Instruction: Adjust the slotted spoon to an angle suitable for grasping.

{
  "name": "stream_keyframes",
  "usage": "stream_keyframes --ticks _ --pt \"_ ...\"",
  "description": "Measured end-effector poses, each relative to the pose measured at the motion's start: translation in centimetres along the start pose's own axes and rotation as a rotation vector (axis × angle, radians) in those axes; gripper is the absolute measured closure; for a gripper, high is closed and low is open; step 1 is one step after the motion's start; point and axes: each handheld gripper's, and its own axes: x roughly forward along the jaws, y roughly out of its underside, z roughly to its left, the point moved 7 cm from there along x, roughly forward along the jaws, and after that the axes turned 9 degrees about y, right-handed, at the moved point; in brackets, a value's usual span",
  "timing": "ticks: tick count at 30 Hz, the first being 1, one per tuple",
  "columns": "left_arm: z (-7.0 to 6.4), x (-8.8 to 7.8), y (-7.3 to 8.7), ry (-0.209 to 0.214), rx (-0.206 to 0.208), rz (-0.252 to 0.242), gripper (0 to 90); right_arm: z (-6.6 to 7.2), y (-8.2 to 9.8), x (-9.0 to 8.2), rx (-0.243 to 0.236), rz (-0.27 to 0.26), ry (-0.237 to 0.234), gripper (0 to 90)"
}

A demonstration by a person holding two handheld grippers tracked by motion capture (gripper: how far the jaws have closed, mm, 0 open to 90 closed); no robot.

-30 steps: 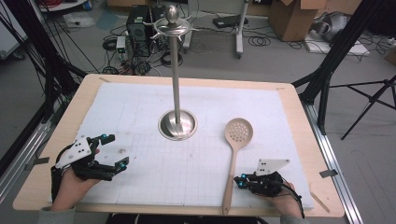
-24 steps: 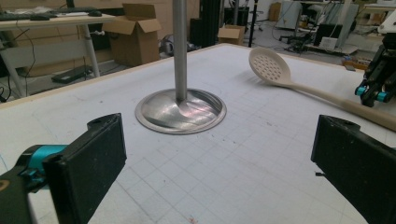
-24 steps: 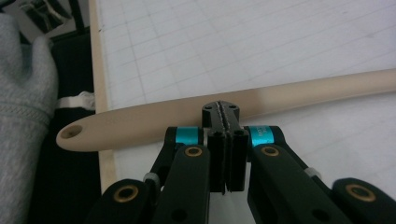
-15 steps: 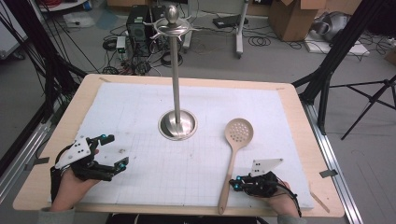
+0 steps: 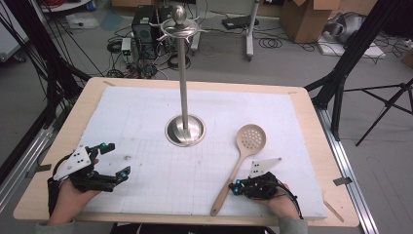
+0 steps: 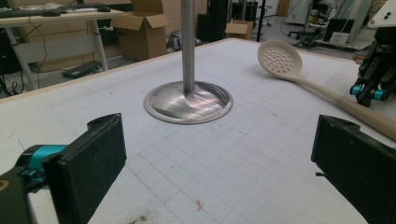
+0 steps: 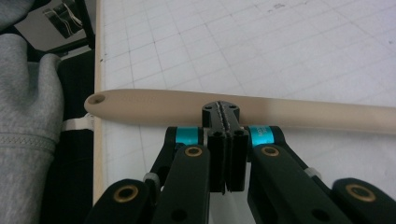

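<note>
The stand (image 5: 184, 127) is polished metal — its round base mirrors the light. The slotted spoon (image 5: 238, 165) looks like smooth, matt beige plastic. A white, matt gridded sheet (image 5: 146, 122) covers the pale wooden table (image 5: 321, 146). The right gripper (image 7: 226, 112) has matt black plastic jaws with glossy teal accents.

The left claw (image 5: 111, 160), a black two-jaw tool with teal joints and a grey three-cornered plate, is held low in the left hand (image 5: 68, 197), its jaws spread wide apart. The right claw (image 7: 226, 111), of the same build, is gripped in the right hand (image 5: 281, 204) with its jaws pressed flat together, nothing being caught between them.
</note>
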Motion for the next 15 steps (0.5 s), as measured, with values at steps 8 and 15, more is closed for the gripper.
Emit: stream_keyframes --ticks 8,15 --pt "0.2 -1.3 0.0 -0.029 0.001 -0.01 3.6 -0.1 -0.9 1.1 -0.011 0.004 -0.008 90.0" --pt "0.3 -2.2 0.0 -0.052 0.0 -0.014 3.6 -0.2 -1.7 2.1 -0.029 -0.001 0.005 90.0"
